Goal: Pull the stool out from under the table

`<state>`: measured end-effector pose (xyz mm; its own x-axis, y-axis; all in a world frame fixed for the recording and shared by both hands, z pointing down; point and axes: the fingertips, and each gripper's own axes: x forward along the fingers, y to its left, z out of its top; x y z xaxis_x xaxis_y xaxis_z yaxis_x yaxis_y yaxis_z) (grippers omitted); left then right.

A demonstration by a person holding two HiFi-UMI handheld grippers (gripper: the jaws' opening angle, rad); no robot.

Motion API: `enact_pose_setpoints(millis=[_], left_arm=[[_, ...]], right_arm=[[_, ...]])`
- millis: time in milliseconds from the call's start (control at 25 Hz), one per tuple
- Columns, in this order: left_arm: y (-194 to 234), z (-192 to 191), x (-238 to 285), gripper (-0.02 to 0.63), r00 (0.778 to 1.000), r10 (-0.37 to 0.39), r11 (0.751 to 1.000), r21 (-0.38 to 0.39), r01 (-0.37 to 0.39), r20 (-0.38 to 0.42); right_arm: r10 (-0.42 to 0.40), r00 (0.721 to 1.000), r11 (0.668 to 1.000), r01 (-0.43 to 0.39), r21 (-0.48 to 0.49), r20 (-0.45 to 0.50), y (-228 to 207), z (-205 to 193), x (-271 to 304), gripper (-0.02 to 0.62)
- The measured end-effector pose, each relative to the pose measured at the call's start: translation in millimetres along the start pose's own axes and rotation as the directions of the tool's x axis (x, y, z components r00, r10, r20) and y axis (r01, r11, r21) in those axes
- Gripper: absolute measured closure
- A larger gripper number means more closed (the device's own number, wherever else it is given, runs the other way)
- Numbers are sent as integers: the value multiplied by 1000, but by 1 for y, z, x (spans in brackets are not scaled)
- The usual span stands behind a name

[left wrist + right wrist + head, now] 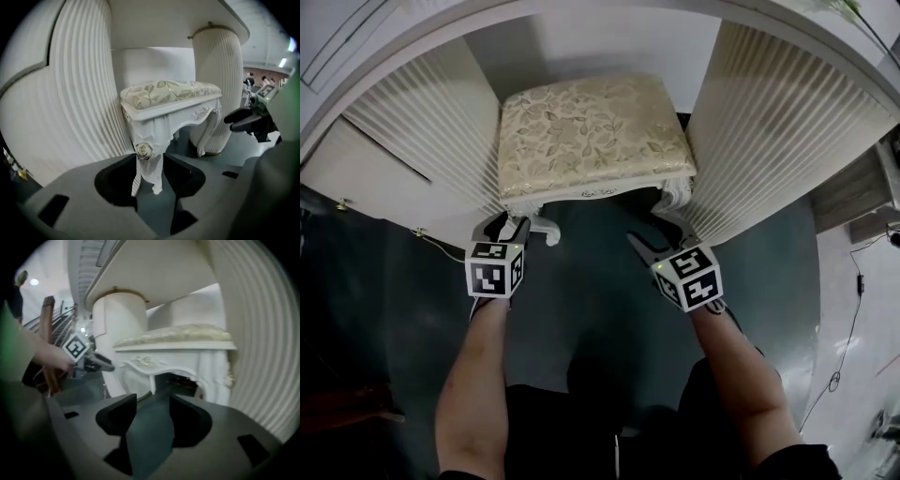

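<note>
A white carved stool (591, 131) with a cream leaf-patterned cushion stands under the white table (384, 56), between its two fluted pedestals. My left gripper (511, 227) is at the stool's front left leg (149, 171). In the left gripper view that leg stands between the jaws, and my left gripper (150, 159) has both pads against it just under a small rosette. My right gripper (654, 232) is in front of the stool's front right leg (213, 376). In the right gripper view my right gripper (152, 404) is open with only dark floor between its jaws, and the leg lies ahead and to the right.
The left pedestal (431, 122) and the right pedestal (778, 112) close in the stool on both sides. A dark green floor (581, 319) runs back toward me. A cable (848, 328) trails on pale flooring at the right. Small brass knobs (342, 204) show on the table's left side.
</note>
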<state>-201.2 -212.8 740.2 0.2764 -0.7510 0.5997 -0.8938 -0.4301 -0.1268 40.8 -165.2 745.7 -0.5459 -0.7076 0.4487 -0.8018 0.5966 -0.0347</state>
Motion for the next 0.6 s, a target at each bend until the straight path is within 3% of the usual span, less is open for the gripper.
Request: enact_pose_setpoints(millis=[120, 200, 320, 440, 600], left_arm=[[-12, -5, 7, 315, 999, -13, 999, 52, 15, -37], [-15, -5, 11, 268, 999, -13, 998, 60, 15, -38], [-9, -6, 17, 268, 999, 15, 999, 43, -14, -39], [4, -5, 20, 342, 997, 69, 997, 37, -68, -39], [13, -2, 19, 284, 995, 95, 993, 76, -92, -38]], right_arm=[[-204, 979, 975, 203, 86, 6, -62, -11, -20, 342], [-268, 963, 957, 264, 120, 19, -85, -12, -31, 319], [-275, 960, 954, 267, 136, 50, -99, -7, -37, 330], [-253, 965, 963, 245, 111, 66, -97, -3, -34, 335], [-245, 967, 969, 242, 56, 74, -93, 4, -35, 318]])
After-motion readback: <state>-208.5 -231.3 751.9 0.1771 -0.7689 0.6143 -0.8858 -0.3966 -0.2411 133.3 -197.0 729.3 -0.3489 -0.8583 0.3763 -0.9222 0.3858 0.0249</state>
